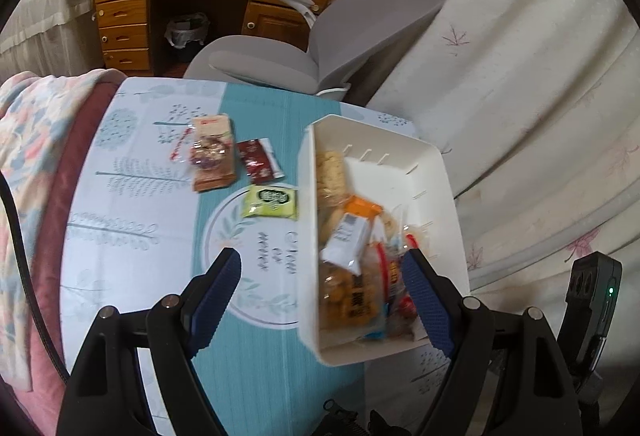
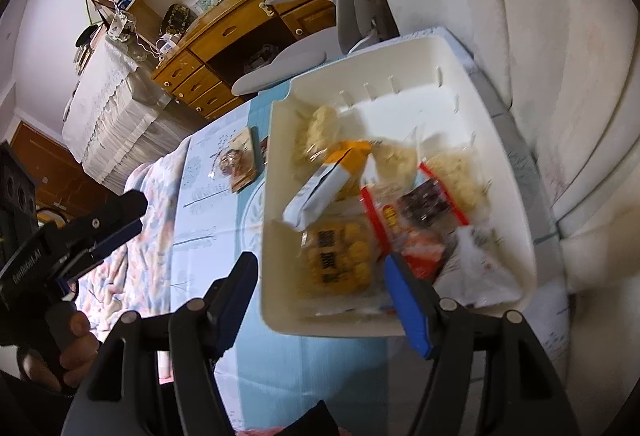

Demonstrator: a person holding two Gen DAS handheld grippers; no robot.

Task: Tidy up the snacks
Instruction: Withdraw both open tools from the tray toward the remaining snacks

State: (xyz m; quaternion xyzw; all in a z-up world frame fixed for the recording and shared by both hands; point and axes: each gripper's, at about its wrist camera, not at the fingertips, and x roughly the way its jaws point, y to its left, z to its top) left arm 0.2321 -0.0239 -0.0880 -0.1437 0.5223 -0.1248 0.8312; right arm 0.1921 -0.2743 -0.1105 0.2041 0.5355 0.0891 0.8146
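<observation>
Bedroom; patterned bench beside bed. White bin holds most snacks. Outstanding on the bench: green packet, red packet, brown stack. Left tongs and right tongs both apart, empty.

Small table, leaf-print blue cloth. White bin along its right edge; brown packet, red sachet, green packet mid-table.

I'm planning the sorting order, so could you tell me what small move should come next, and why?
Probably move the left gripper, open and empty, toward the green packet. It is the loose snack lying nearest the white bin, which already holds several packets.
</observation>
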